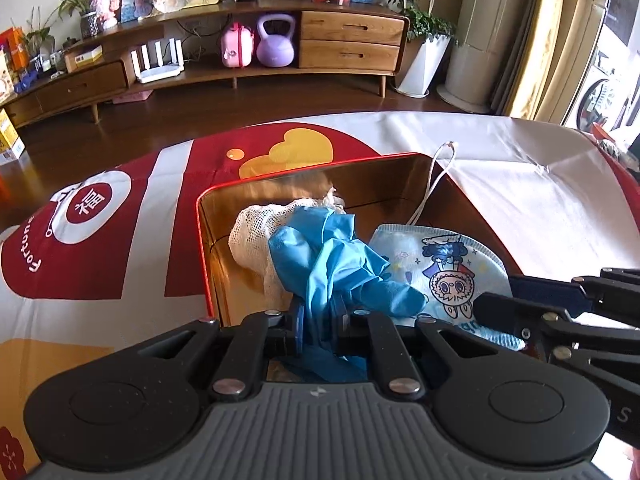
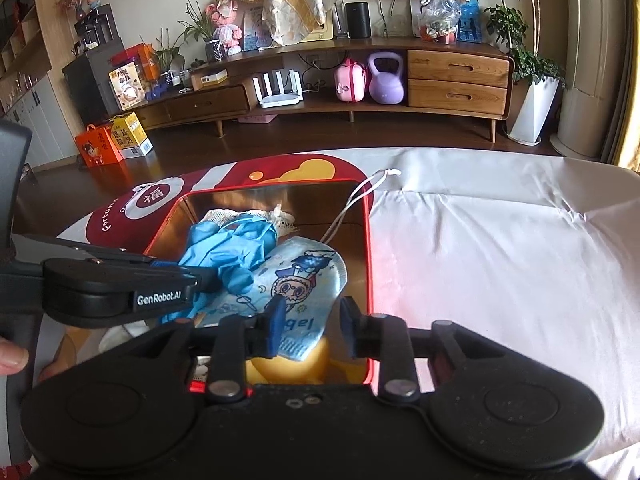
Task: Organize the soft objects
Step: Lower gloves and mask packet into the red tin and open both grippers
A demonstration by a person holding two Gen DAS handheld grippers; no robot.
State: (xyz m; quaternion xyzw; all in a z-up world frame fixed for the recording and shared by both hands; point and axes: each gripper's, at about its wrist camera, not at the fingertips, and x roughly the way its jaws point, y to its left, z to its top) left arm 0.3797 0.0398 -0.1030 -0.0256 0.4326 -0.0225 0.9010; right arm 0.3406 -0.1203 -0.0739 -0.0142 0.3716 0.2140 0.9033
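Left gripper (image 1: pixel 319 322): our jaws are closed on the blue glove (image 1: pixel 336 264). The blue material is pinched between the two pads and hangs below them as well.

Right gripper (image 2: pixel 311 322): our jaws stand apart. The lower edge of the face mask (image 2: pixel 288 292) lies in the gap, close to the left pad (image 2: pixel 276 320). We cannot see the pads pressing on it.

Blue glove: it comes out forward from the left jaws in a crumpled bunch, inside the red tin (image 1: pixel 204 264). In the right wrist view, it lies left of and beyond the right jaws.

Face mask: pale blue with a cartoon figure. It lies in the tin just right of the glove, touching it. From the left jaws it is ahead and to the right. Its white ear loop (image 1: pixel 434 176) runs beyond it, up and over the far rim of the tin.

Yellow item (image 2: pixel 292 364): seen low in the tin, under the mask edge, directly below the right jaws. What it is, we cannot tell.

White mesh cloth (image 1: pixel 256 236): beyond the glove, ahead and a little left of the left jaws, partly under the glove.

Red tin: it has a shiny gold interior and surrounds all these soft things.

Cloth cover (image 2: pixel 500 264): it has white and red parts. The tin rests on it, and it spreads beyond and right of the right jaws.

Thumb (image 2: pixel 12 356): visible at the left edge of the right wrist view.
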